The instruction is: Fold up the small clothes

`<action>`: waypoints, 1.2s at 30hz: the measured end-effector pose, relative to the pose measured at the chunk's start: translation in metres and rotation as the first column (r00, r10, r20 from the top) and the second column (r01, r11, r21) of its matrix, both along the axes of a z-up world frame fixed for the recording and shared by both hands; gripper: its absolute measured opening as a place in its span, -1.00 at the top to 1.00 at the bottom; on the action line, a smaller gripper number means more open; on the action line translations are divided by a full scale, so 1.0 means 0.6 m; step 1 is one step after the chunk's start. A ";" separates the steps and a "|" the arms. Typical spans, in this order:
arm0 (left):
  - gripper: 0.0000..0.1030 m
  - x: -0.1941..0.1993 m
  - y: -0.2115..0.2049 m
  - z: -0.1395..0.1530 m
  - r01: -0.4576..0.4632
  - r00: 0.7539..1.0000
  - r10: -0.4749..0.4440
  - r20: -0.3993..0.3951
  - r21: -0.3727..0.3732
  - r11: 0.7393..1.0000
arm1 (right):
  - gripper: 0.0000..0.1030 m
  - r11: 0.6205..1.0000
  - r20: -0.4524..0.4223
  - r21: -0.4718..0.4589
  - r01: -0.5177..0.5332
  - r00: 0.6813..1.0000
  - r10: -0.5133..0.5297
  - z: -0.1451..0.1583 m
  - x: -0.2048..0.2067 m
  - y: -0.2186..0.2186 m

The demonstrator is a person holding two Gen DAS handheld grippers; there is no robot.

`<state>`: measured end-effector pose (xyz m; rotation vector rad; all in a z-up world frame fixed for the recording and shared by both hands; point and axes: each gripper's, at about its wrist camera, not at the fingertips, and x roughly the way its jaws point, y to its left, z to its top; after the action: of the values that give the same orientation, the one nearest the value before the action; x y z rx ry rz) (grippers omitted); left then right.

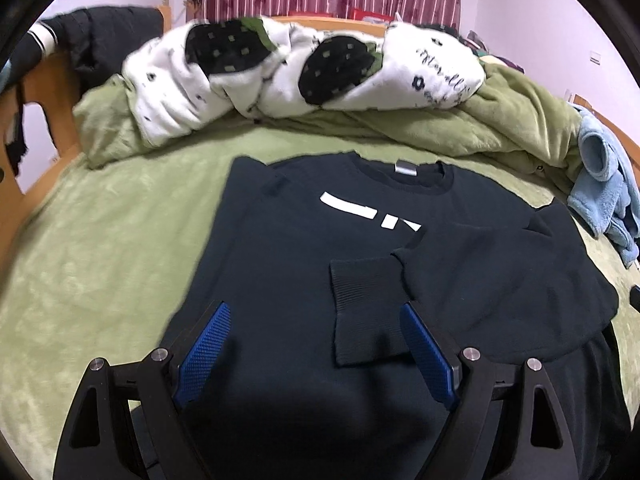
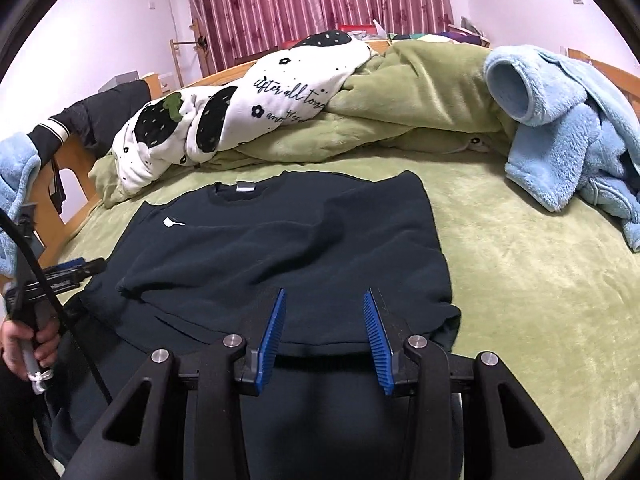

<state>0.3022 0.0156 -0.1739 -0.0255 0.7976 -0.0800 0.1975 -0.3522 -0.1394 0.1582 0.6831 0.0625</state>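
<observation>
A dark navy sweatshirt (image 1: 280, 264) with a white chest print lies flat on the green bed, collar away from me. Its right side and sleeve are folded inward, and the ribbed cuff (image 1: 366, 308) lies on the chest. My left gripper (image 1: 314, 320) is open, just above the sweatshirt's lower half, with the cuff between its blue pads. In the right wrist view the sweatshirt (image 2: 280, 240) shows its folded right side. My right gripper (image 2: 325, 306) is open over the folded edge near the hem. The left gripper (image 2: 60, 276) shows at the left edge, held by a hand.
A green blanket (image 1: 100, 248) covers the bed. A white quilt with black strawberry print (image 1: 288, 68) and a bunched green cover (image 2: 420, 92) lie behind the sweatshirt. A light blue fleece garment (image 2: 568, 144) lies at the right. A wooden bed frame (image 1: 52, 96) runs along the left.
</observation>
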 end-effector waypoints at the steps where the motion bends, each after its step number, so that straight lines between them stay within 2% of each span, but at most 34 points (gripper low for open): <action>1: -0.64 0.007 -0.001 -0.007 0.003 1.000 -0.003 -0.011 -0.009 1.000 | 0.22 1.000 0.000 0.006 0.003 1.000 -0.003 -0.002 0.000 -0.005; 3: -0.61 0.022 -0.008 -0.024 0.023 0.999 -0.024 -0.040 -0.030 0.999 | 0.22 1.000 -0.004 0.024 0.010 1.000 -0.010 -0.006 0.000 -0.017; 6: -0.37 0.035 -0.027 -0.050 0.074 0.994 -0.076 -0.075 -0.028 0.997 | 0.22 0.998 -0.012 0.053 0.032 0.999 -0.031 -0.011 0.000 -0.036; 10: -0.35 0.033 -0.041 -0.071 0.068 0.995 -0.068 -0.076 -0.009 0.998 | 0.22 0.996 -0.017 0.070 0.057 0.998 -0.055 -0.014 0.000 -0.053; 15: -0.25 0.024 -0.037 -0.075 0.050 0.996 -0.053 -0.076 -0.044 0.998 | 0.22 0.994 -0.018 0.084 0.062 0.998 -0.061 -0.019 -0.004 -0.060; 17: -0.04 0.022 -0.043 -0.073 0.061 0.995 -0.063 -0.071 -0.035 0.998 | 0.22 0.994 -0.023 0.090 0.064 0.998 -0.062 -0.022 -0.004 -0.062; 18: 0.23 0.019 -0.048 -0.070 0.081 0.994 -0.083 -0.067 -0.036 0.996 | 0.22 0.994 -0.025 0.092 0.066 0.998 -0.064 -0.023 -0.004 -0.062; 20: 0.31 0.010 -0.064 -0.068 0.086 0.995 -0.085 -0.053 0.015 0.996 | 0.22 0.993 -0.027 0.094 0.068 0.997 -0.066 -0.024 -0.003 -0.063; 22: 0.76 0.006 -0.075 -0.066 0.079 0.996 -0.076 -0.034 0.087 0.993 | 0.22 0.993 -0.026 0.086 0.074 0.997 -0.072 -0.025 -0.003 -0.063; 23: 0.77 0.004 -0.076 -0.064 0.072 0.997 -0.070 -0.024 0.104 0.992 | 0.22 0.993 -0.026 0.084 0.077 0.997 -0.075 -0.026 -0.003 -0.064; 30: 0.83 -0.006 -0.010 -0.010 0.006 0.999 -0.004 0.045 -0.049 0.999 | 0.22 0.990 -0.017 0.058 0.125 0.992 -0.125 -0.026 0.000 -0.075; 36: 0.83 -0.021 0.026 0.033 -0.029 0.994 0.030 0.105 -0.013 0.999 | 0.22 0.982 -0.025 0.071 0.174 0.985 -0.172 -0.032 0.008 -0.090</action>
<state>0.2898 0.0312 -0.1542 -0.0436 0.6908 -0.0575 0.2025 -0.4063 -0.1587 0.2878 0.6833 -0.0810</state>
